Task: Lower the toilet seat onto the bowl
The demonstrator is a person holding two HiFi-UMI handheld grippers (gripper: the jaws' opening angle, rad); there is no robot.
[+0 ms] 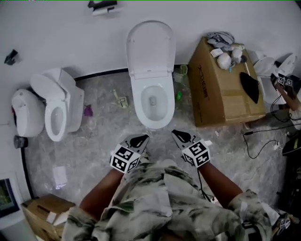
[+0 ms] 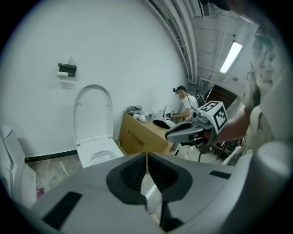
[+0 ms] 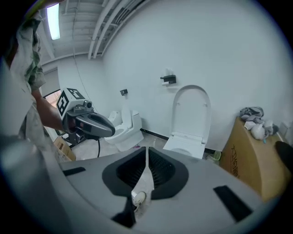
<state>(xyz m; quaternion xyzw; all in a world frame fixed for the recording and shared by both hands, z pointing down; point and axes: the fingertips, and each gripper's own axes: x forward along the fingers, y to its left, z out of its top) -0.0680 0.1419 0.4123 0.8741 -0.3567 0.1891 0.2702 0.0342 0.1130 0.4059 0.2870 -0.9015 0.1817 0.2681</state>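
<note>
Camouflage clothing (image 1: pixel 155 202) fills the bottom of the head view, and two bare forearms reach forward from it. Each holds a hand-held gripper. The left hand-held gripper (image 1: pixel 141 138) and the right hand-held gripper (image 1: pixel 180 135) hang side by side in the air, apart from each other, just in front of the bowl (image 1: pixel 153 120) and touching nothing. In the left gripper view the jaws are pressed together with only a thin seam between them and nothing caught there. The right gripper view shows its jaws closed and empty in the same way. The toilet seat (image 1: pixel 150 47) stands raised behind the open bowl, leaning back against the white wall (image 1: pixel 56 33). Whether a separate lid stands behind it cannot be told. To the right of the toilet sits a large cardboard box (image 1: pixel 221 99) with rags and small items on top. To the left stands a second toilet (image 1: pixel 59 110) on the grey marbled floor (image 1: pixel 99 141). A black wall holder (image 1: pixel 102 5) is fixed above. Cables (image 1: pixel 258 141) trail over the floor at the right, and a smaller box (image 1: pixel 44 214) sits at the lower left.
</note>
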